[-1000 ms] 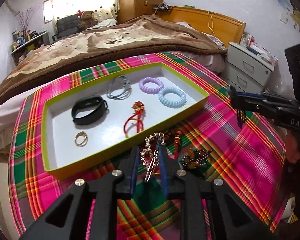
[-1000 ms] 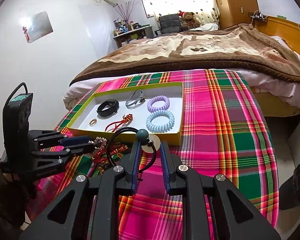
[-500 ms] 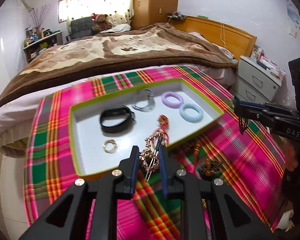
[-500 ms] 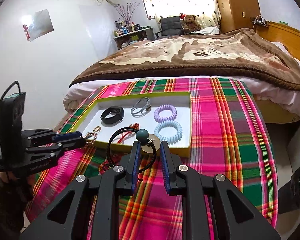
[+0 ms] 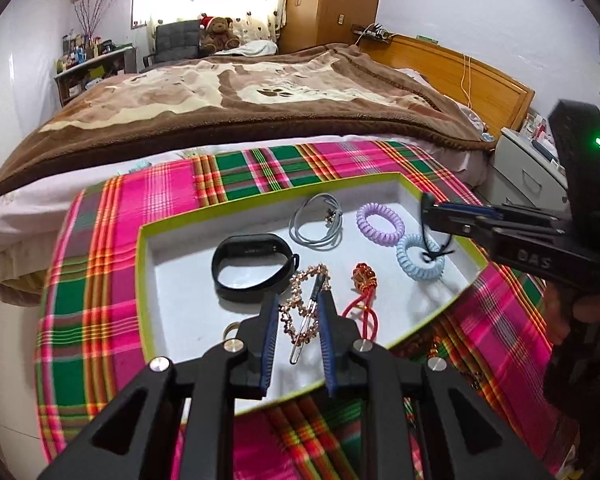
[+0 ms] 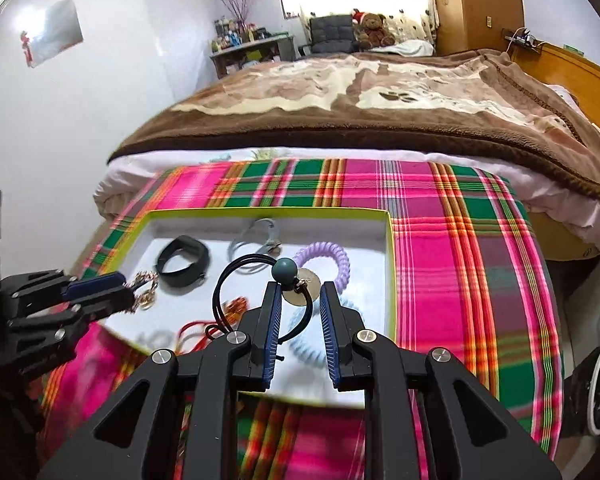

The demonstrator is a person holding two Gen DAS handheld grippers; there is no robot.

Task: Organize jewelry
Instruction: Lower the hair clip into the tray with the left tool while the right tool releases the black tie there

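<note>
My left gripper (image 5: pixel 298 300) is shut on a rose-gold beaded hair clip (image 5: pixel 302 316) and holds it over the white tray with a green rim (image 5: pixel 148 280). My right gripper (image 6: pixel 298 290) is shut on a black hair tie with a teal bead (image 6: pixel 285 269) and hovers over the tray's right side. In the tray lie a black band (image 5: pixel 252 266), a grey cord bracelet (image 5: pixel 316 222), a purple coil tie (image 5: pixel 380 222), a blue coil tie (image 5: pixel 420 258), a red knot bracelet (image 5: pixel 364 284) and a gold ring (image 5: pixel 230 330).
The tray sits on a pink and green plaid cloth (image 5: pixel 112 280). More beaded pieces lie on the cloth by the tray's near right edge (image 5: pixel 432 354). A bed with a brown blanket (image 5: pixel 240 96) is behind, and a white nightstand (image 5: pixel 528 168) at right.
Both grippers have moved forward over the tray with their pieces. The left one lifted the hair clip off the cloth and carried it above the tray floor.
</note>
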